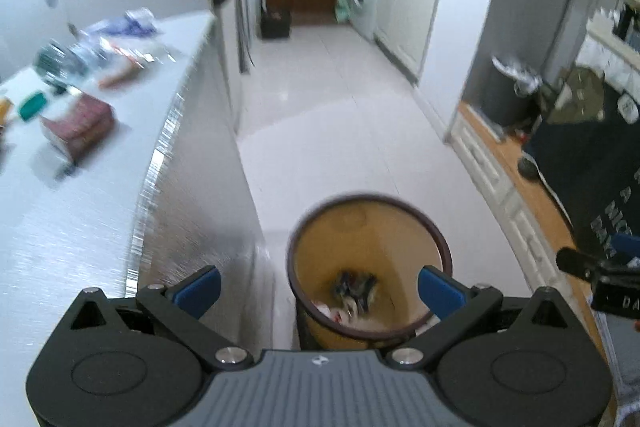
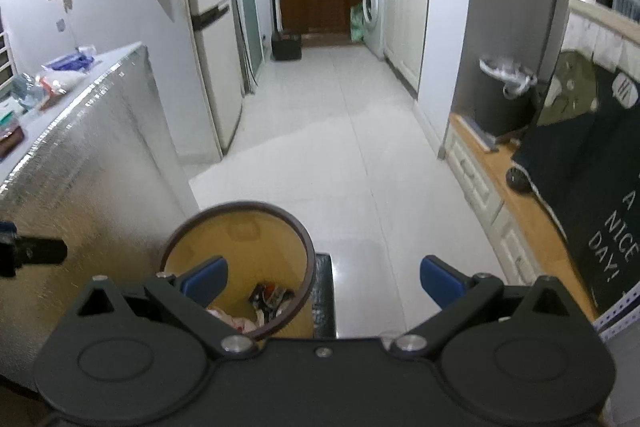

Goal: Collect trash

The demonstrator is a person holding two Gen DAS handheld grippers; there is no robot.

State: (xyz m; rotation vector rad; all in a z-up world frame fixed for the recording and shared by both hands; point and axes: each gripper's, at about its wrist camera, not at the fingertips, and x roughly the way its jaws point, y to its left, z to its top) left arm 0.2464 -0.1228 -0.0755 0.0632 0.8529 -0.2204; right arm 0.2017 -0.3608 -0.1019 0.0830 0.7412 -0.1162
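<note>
Left wrist view: the left gripper (image 1: pixel 319 289) spread wide and empty above a round yellow bin with a dark rim (image 1: pixel 370 269), some wrappers already inside. Right gripper (image 2: pixel 324 281) likewise wide, empty. Blurred packets and litter (image 1: pixel 80 83) remain on the silver-topped counter (image 1: pixel 80 247), far left.

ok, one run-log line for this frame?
left tongs: open, empty, over bin | right tongs: open, empty | bin: trash at bottom | counter: items remain
</note>
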